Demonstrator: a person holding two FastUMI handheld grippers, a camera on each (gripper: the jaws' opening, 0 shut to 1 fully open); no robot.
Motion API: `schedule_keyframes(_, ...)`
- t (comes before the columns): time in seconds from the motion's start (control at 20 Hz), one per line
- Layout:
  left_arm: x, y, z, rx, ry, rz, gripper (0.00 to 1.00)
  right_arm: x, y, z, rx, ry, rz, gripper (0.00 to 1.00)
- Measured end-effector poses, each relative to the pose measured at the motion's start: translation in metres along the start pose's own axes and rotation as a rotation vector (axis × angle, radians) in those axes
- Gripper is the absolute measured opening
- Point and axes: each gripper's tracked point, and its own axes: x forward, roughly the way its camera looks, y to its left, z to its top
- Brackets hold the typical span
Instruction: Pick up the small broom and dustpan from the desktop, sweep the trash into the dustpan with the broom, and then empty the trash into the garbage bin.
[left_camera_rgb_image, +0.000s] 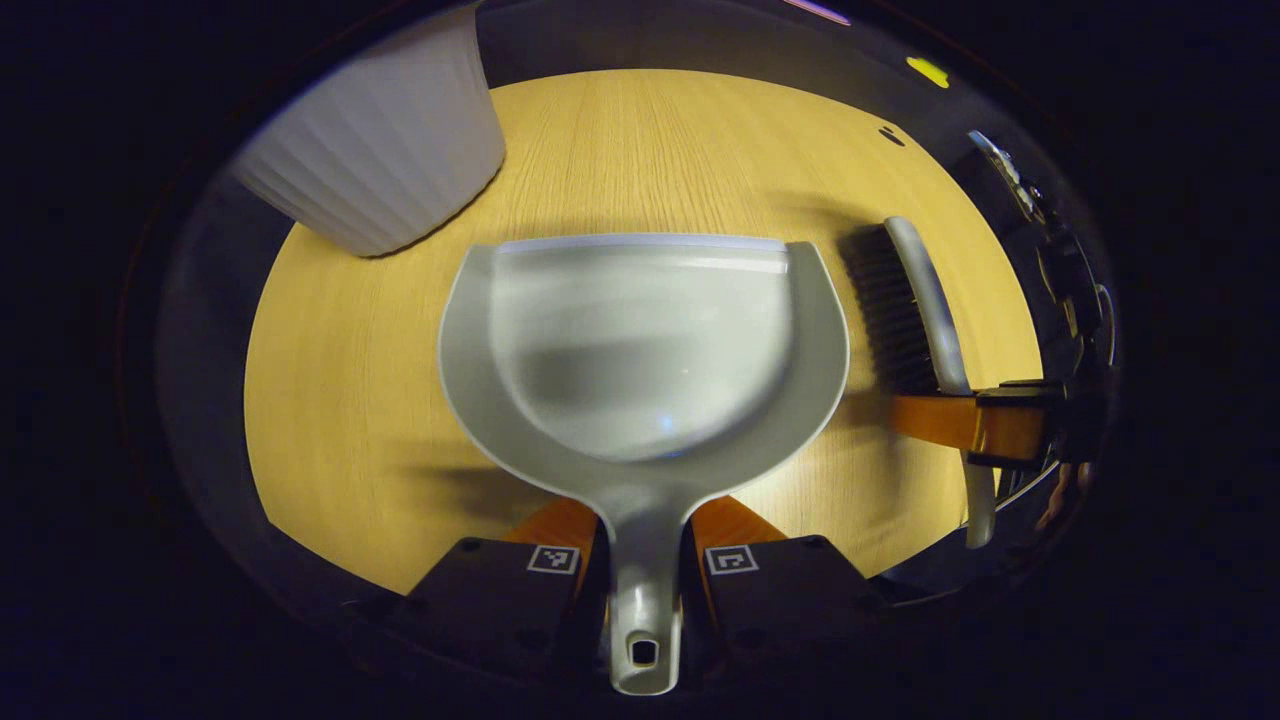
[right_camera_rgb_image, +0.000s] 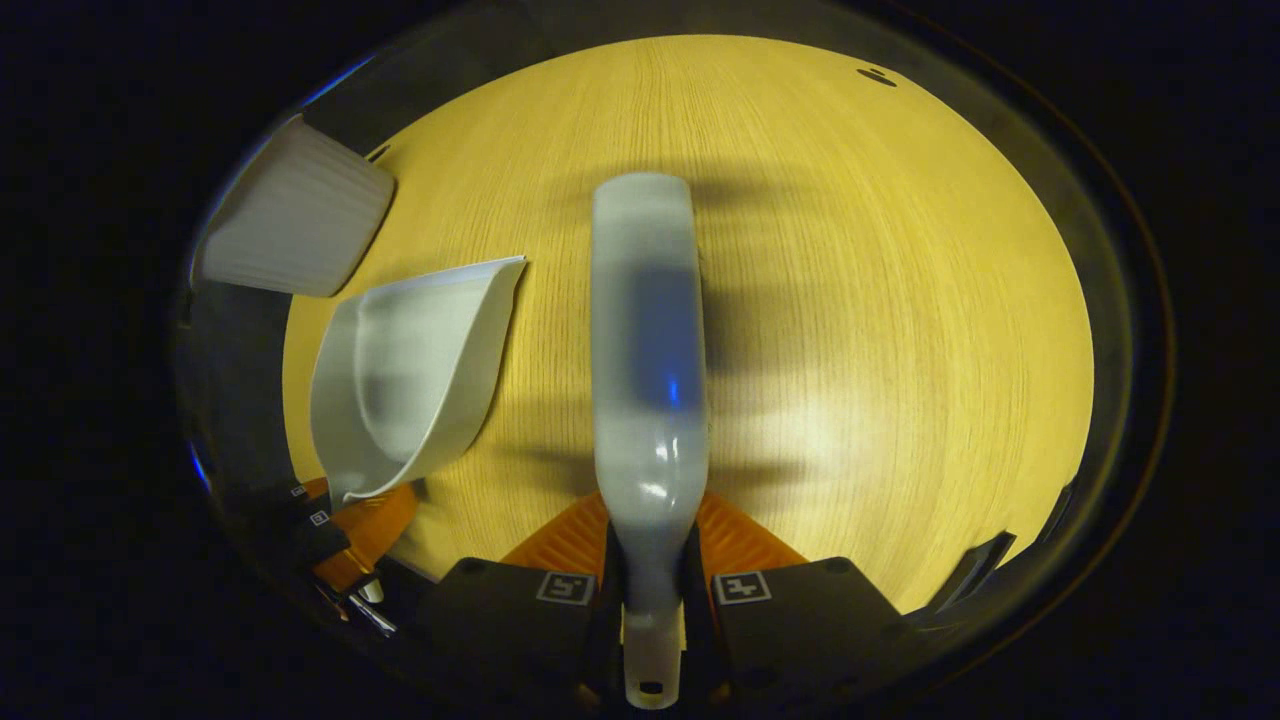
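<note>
In the left gripper view a grey dustpan (left_camera_rgb_image: 640, 350) is held over the wooden desktop (left_camera_rgb_image: 360, 400), its handle clamped between my left gripper's (left_camera_rgb_image: 645, 535) orange fingers. The pan looks empty. To its right, the small broom (left_camera_rgb_image: 925, 310) with dark bristles is held by the right gripper (left_camera_rgb_image: 975, 420). In the right gripper view the broom's grey back (right_camera_rgb_image: 648, 340) runs straight ahead, its handle gripped by my right gripper (right_camera_rgb_image: 650, 540). The dustpan (right_camera_rgb_image: 410, 370) stands at the left with the left gripper (right_camera_rgb_image: 350, 530) under it. No trash is visible on the desktop.
A white ribbed garbage bin (left_camera_rgb_image: 385, 150) stands at the desktop's far left corner, also the garbage bin (right_camera_rgb_image: 290, 235) in the right gripper view. The desktop's edges curve round both views, with dark floor beyond. A small dark mark (right_camera_rgb_image: 876, 75) lies at the far edge.
</note>
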Motion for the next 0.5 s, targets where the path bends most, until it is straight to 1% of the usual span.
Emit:
schedule_keyframes(0.05,0.001,-0.001,-0.004,-0.012,0.028,-0.005,0.29,-0.001,0.001,0.003,-0.032,0.003,-0.020,0.29)
schedule_keyframes(0.1,-0.002,-0.004,-0.005,-0.025,0.047,-0.012,0.29,0.000,0.000,0.004,-0.072,0.010,-0.045,0.31)
schedule_keyframes(0.15,-0.002,-0.005,-0.003,-0.033,0.040,-0.015,0.29,0.001,-0.003,0.002,-0.103,0.008,-0.059,0.31)
schedule_keyframes(0.2,-0.001,-0.006,-0.004,-0.034,0.044,-0.019,0.30,0.000,-0.005,0.002,-0.115,0.007,-0.060,0.33)
schedule_keyframes(0.25,-0.001,-0.006,-0.003,-0.034,0.045,-0.020,0.30,-0.001,-0.003,0.002,-0.107,0.005,-0.052,0.32)
schedule_keyframes(0.3,0.002,-0.008,-0.004,-0.031,0.048,-0.026,0.31,-0.005,-0.002,0.002,-0.091,0.005,-0.038,0.23)
schedule_keyframes(0.35,0.002,-0.010,-0.005,-0.031,0.049,-0.036,0.31,-0.009,0.001,0.001,-0.072,0.002,-0.019,0.48)
schedule_keyframes(0.4,0.000,-0.014,-0.008,-0.038,0.057,-0.057,0.31,-0.016,0.004,0.001,-0.060,-0.003,-0.002,0.51)
schedule_keyframes(0.45,-0.002,-0.018,-0.012,-0.040,0.064,-0.077,0.50,-0.022,0.010,0.000,-0.060,-0.011,0.020,0.67)
schedule_keyframes(0.5,-0.010,-0.018,-0.013,-0.032,0.061,-0.082,0.69,-0.028,0.017,0.002,-0.063,-0.030,0.039,0.84)
